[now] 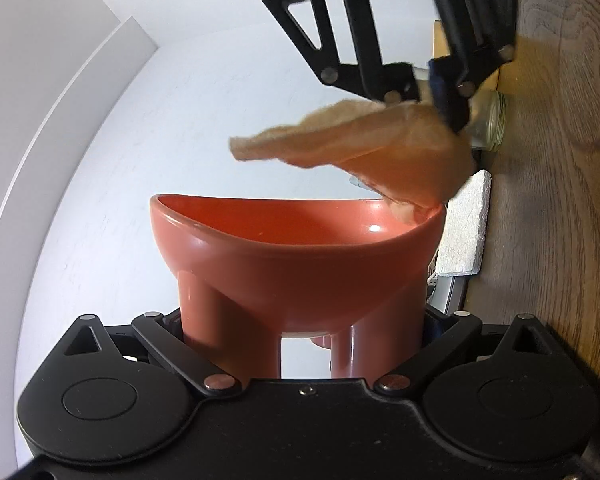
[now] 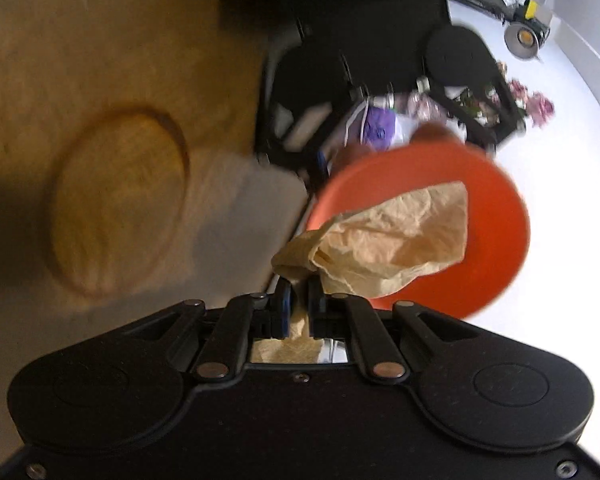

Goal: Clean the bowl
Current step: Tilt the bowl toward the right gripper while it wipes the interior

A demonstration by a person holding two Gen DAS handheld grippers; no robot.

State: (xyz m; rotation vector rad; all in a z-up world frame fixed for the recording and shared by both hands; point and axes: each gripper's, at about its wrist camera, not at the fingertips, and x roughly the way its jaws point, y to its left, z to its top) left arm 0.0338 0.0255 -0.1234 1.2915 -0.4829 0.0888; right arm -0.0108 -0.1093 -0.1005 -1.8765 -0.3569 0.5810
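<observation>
Wooden table point(image 1: 560, 200): fills the right side of the left wrist view and the left half of the right wrist view, grain visible, blurred in the latter.

Round wooden plate point(image 2: 116, 204): lies on the table at the left of the right wrist view, smeared by blur.

Red bowl point(image 1: 300, 256): centre of the left wrist view, footed on thick legs, lifted off the table. My left gripper point(image 1: 300, 340) is clamped on its legs at the lower centre of that frame, fingers pressed against them from either side. In the right wrist view the bowl's open mouth faces the camera at centre right.

Beige cloth point(image 2: 392, 240): crumpled, pinched at one corner by my right gripper point(image 2: 300, 300), whose jaws are drawn together on it. In the left wrist view the cloth hangs over the bowl's right rim, its lower edge touching the inside there.

White sponge point(image 1: 466, 224): on the table edge, just right of the bowl in the left wrist view.

Glass jar point(image 1: 490, 124): upper right of the left wrist view, behind the right gripper, lying sideways in frame.
</observation>
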